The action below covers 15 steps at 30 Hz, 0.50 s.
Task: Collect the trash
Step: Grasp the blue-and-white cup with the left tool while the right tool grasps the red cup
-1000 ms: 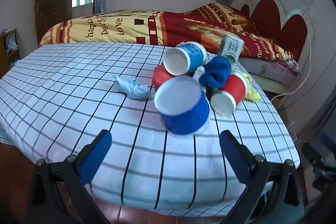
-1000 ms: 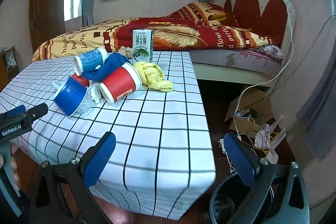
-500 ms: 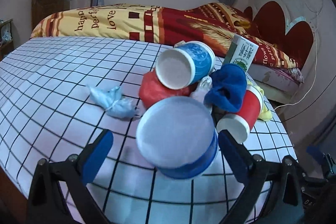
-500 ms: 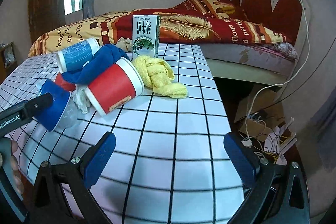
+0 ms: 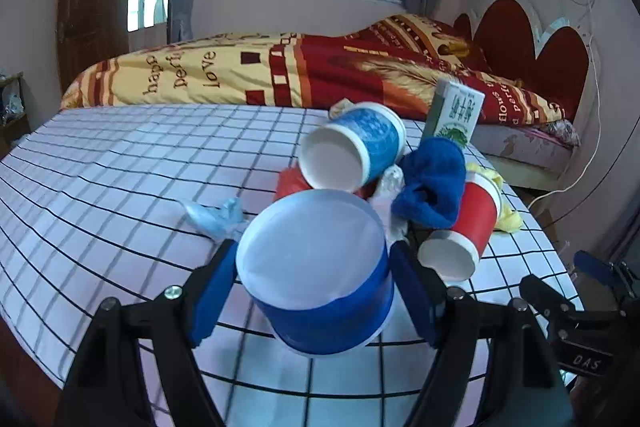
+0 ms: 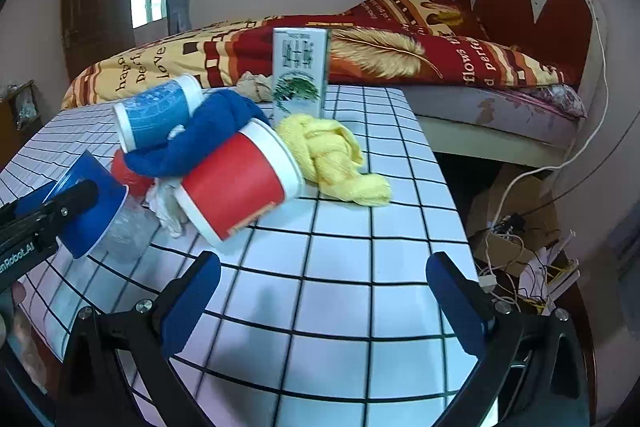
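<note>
Pinching a dark blue paper cup (image 5: 316, 291) between their blue pads, the left tongs (image 5: 314, 291) grip it by its sides, its white base facing the left wrist camera. The cup sits at the near end of a trash pile on the bench (image 5: 100, 187), which is covered with a white, black-gridded cloth. From the right wrist view the same cup (image 6: 86, 211) shows at the far left with the left tongs' black finger across it, and a clear crumpled plastic piece (image 6: 126, 231) lies against its mouth.

The right tongs (image 6: 320, 301) hang spread wide over bare cloth near the bench's front edge, pinching nothing.

Just past the held cup a red paper cup (image 6: 236, 183) lies on its side, base toward the camera. A crumpled white tissue (image 6: 168, 205) sits beside it, and a blue cloth (image 6: 204, 139) drapes over its back. To the right of the red cup lies a yellow cloth (image 6: 336, 161). A pale blue wad (image 5: 216, 215) lies apart on the left of the pile.

Farther on, a light blue cup (image 5: 352, 149) lies tipped atop something red, and a green-and-white carton (image 6: 300, 73) stands upright behind. Beyond the bench is a bed (image 5: 280, 75) with a red-and-yellow quilt.
</note>
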### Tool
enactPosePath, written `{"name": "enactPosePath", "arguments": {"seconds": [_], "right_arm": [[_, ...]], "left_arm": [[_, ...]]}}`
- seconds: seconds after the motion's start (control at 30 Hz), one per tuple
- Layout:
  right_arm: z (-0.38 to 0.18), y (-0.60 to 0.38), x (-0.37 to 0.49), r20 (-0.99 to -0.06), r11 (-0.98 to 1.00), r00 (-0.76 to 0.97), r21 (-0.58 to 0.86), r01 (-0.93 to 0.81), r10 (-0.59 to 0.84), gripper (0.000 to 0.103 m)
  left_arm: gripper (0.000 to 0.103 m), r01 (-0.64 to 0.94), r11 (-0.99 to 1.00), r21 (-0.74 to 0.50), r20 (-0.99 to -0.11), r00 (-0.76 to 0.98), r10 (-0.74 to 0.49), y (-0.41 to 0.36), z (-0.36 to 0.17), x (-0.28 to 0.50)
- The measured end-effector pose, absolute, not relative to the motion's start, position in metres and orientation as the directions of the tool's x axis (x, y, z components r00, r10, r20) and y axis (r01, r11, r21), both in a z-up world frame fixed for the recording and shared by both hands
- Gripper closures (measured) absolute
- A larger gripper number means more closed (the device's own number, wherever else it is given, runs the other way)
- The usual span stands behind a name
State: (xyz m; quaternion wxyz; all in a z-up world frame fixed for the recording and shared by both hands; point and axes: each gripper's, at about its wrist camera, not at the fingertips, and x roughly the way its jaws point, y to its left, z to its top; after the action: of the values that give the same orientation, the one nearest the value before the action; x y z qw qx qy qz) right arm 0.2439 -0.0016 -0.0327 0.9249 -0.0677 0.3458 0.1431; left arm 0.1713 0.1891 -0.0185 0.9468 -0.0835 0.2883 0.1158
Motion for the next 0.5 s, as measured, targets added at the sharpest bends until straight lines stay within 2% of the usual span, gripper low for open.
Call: {"name": "enactPosePath", "arguments": {"seconds": [0.13,0.5], "right_arm": [[-0.028,0.014,0.248,-0.657,0.941,0.713,-0.017,-0.338,0.244,0.000],[-0.037,0.062,0.289,-0.708,0.924,0.632,0.075,-0.376,0.315,0.000]], "left_arm": [[0.026,-0.293,0.956,-0.030,-0.555,0.800,0.228,0.198,-0.013,0.169],[0.026,-0.322,0.946,-0.043,-0.553,0.796,0.246,0.222,-0.014,0.161]]}}
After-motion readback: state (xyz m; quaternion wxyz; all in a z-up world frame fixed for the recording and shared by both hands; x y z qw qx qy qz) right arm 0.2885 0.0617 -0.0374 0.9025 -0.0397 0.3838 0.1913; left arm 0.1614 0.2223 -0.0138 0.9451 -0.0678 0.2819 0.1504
